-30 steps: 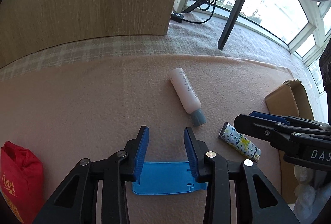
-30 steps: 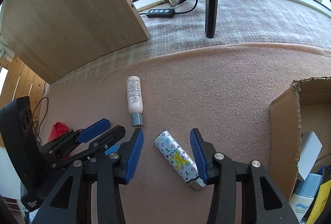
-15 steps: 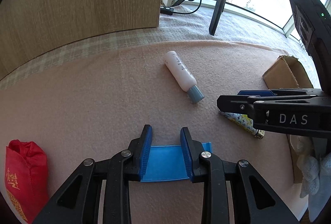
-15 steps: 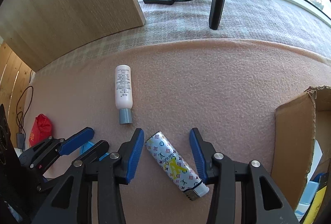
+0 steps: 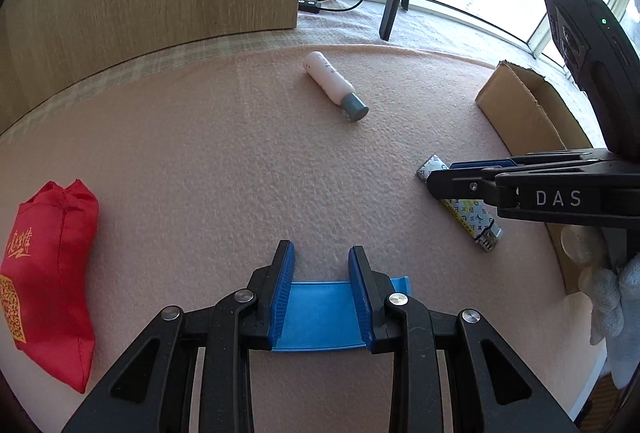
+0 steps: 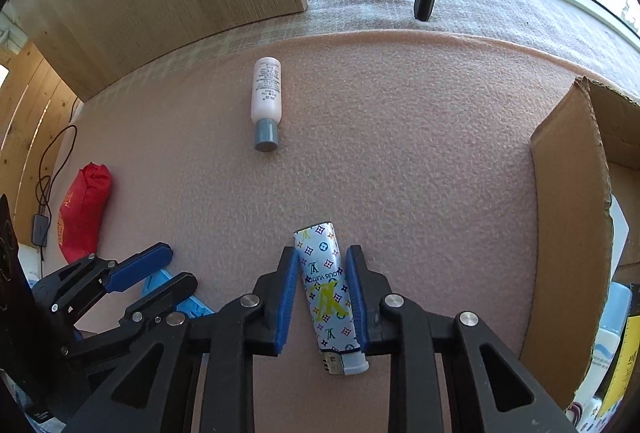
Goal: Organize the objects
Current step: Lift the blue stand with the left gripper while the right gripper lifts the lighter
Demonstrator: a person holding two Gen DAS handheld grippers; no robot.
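Lighter (image 6: 329, 293) between right jaws. Bottle (image 6: 265, 101) ahead-left of them, box (image 6: 568, 217) to right, pouch (image 6: 82, 209) far left. Flat piece (image 5: 320, 309) between left jaws, on mat (image 5: 240, 161).

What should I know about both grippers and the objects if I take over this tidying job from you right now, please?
Right gripper: closed around the patterned lighter, which lies on the pink mat; not yet lifted.
Left gripper: straddles the blue plastic piece, jaws partly open, grip not confirmed.
Cardboard box stands to the right and already holds a few items.
Loose on the mat: the white bottle with a grey cap, lying on its side, and the red pouch at the left.
Left to do, probably: box the lighter and blue piece, then the bottle and pouch.
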